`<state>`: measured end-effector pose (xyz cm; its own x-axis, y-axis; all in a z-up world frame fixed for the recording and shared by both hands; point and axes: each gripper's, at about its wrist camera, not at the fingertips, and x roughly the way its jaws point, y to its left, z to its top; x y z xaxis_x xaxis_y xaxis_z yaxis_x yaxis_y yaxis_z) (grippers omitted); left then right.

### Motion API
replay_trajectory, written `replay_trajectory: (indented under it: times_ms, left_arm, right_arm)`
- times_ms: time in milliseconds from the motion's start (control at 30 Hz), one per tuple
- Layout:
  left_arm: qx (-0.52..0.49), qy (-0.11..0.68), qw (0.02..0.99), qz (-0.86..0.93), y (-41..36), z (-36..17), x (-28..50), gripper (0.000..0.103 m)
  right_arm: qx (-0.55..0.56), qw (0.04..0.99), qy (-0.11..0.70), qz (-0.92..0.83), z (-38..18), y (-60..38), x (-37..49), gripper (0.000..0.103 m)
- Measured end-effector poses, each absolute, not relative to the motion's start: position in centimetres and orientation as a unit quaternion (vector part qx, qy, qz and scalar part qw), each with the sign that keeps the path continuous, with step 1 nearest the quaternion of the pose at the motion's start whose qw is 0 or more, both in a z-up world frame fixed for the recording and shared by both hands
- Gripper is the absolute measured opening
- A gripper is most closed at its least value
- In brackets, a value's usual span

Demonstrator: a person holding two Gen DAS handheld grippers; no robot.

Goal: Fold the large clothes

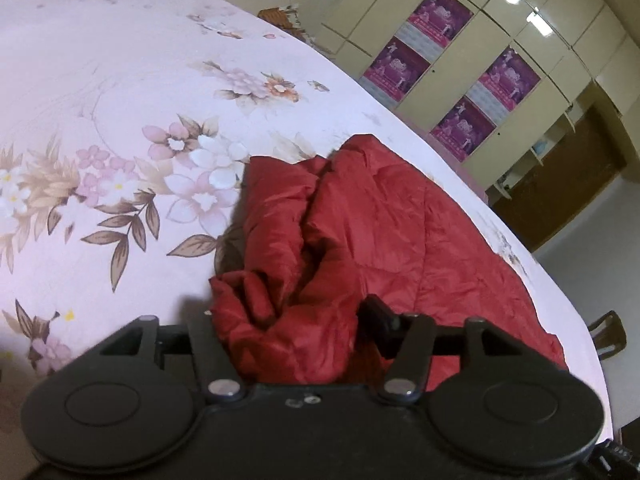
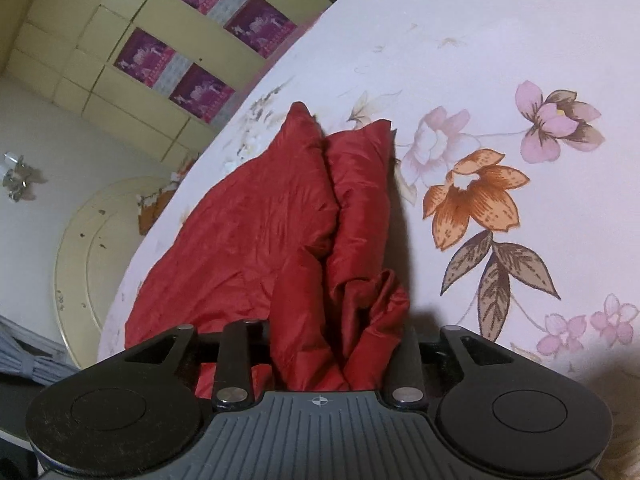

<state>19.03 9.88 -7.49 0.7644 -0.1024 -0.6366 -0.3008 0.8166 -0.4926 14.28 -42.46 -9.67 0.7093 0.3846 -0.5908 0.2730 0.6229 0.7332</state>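
A large red quilted garment (image 1: 360, 232) lies crumpled on the pink floral bedsheet (image 1: 100, 100), near the bed's edge. My left gripper (image 1: 296, 328) is shut on a bunched fold of the red garment, which fills the gap between its fingers. In the right wrist view the same garment (image 2: 256, 232) stretches away toward the bed's edge. My right gripper (image 2: 336, 344) is shut on another bunched part of the garment and the cloth hides its fingertips.
The floral bedsheet (image 2: 520, 60) spreads wide to the right in the right wrist view. Cream cabinets with purple posters (image 1: 460, 80) stand beyond the bed edge. A dark chair (image 1: 608, 332) sits at the right. A round cream panel (image 2: 100, 260) lies beside the bed.
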Motion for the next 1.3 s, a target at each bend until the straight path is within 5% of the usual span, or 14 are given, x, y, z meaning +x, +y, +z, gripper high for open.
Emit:
replay_trajectory:
  times_ms: [167,333,400,433,467,700,900,1033,1067,1133,1300]
  left_arm:
    - [-0.321,0.335,0.885,0.036,10.6,-7.8,18.6,0.068]
    - [-0.355,0.33,0.874,0.025,11.4,-8.2,18.4,0.067]
    - [-0.357,0.33,0.874,0.026,11.3,-8.3,18.4,0.064]
    - [-0.356,0.33,0.874,0.028,11.3,-8.2,18.4,0.061]
    - [-0.354,0.331,0.874,0.029,11.2,-8.2,18.4,0.06]
    - [-0.35,0.334,0.875,0.029,11.2,-8.2,18.5,0.055]
    - [-0.407,0.325,0.853,0.037,12.5,-8.3,16.1,0.068]
    - [-0.393,0.328,0.859,0.03,11.9,-8.3,16.5,0.064]
    - [-0.396,0.328,0.857,0.027,11.9,-8.3,17.0,0.061]
    - [-0.395,0.336,0.855,0.018,11.8,-8.4,18.3,0.034]
    - [-0.361,0.314,0.878,0.001,11.0,-6.9,18.7,0.019]
  right_arm:
    - [0.397,0.849,0.347,-0.037,-7.7,-44.2,13.5,0.087]
    - [0.375,0.863,0.319,-0.113,-5.5,-46.2,12.6,0.088]
    - [0.36,0.873,0.31,-0.107,-4.5,-45.8,12.8,0.049]
    - [0.347,0.877,0.318,-0.101,-3.9,-45.0,13.5,0.021]
    - [0.333,0.883,0.318,-0.088,-3.3,-44.0,14.1,0.011]
    - [0.269,0.904,0.327,0.059,-1.9,-32.9,17.0,0.006]
    - [0.237,0.897,0.354,0.115,-3.8,-26.6,18.6,0.006]
    - [0.222,0.89,0.373,0.142,-4.8,-24.2,19.3,0.006]
    - [0.22,0.888,0.376,0.149,-5.0,-23.5,19.7,0.006]
    - [0.214,0.887,0.38,0.156,-5.5,-22.4,19.2,0.006]
    - [0.186,0.878,0.414,0.151,-7.4,-20.4,20.1,0.006]
